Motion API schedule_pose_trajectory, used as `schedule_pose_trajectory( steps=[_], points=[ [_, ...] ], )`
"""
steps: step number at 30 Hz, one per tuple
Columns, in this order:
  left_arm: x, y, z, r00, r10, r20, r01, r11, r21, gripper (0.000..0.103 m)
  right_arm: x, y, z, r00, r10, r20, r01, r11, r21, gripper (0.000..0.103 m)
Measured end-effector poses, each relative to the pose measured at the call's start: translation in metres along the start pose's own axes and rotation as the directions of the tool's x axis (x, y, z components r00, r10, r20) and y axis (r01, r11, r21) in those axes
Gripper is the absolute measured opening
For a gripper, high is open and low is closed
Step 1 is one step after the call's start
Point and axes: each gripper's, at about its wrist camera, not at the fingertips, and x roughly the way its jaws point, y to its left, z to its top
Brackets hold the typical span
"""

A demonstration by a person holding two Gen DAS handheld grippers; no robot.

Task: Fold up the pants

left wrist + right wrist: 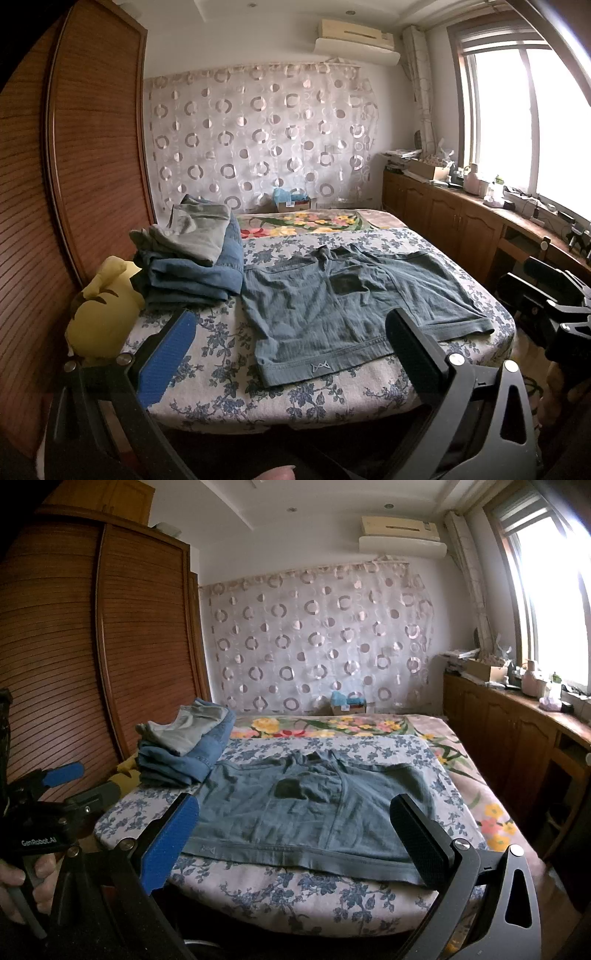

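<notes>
Left wrist view: pants lying spread flat on bed, waistband facing near edge | left claw gaping apart, hovering, holding nothing | right claw likewise standing wide, empty | fabric appearing soft, light, limp; judging waistband corners the best hold | folded clothes stack sitting beside.

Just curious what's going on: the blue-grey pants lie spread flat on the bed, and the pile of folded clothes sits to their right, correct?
Not quite. The pants do lie spread flat on the bed, but the pile of folded clothes sits to their left, beside the wardrobe, as the left wrist view shows.
</notes>
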Motion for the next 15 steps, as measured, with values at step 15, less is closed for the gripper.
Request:
schedule_pose_trajectory(
  steps=[15],
  points=[
    [0.0002, -0.0001, 0.0001, 1.000, -0.002, 0.003, 0.002, 1.000, -0.003, 0.103, 0.0011, -0.0001, -0.0002, 1.000, 0.001, 0.003, -0.001, 1.000, 0.000, 0.103]
  ],
)
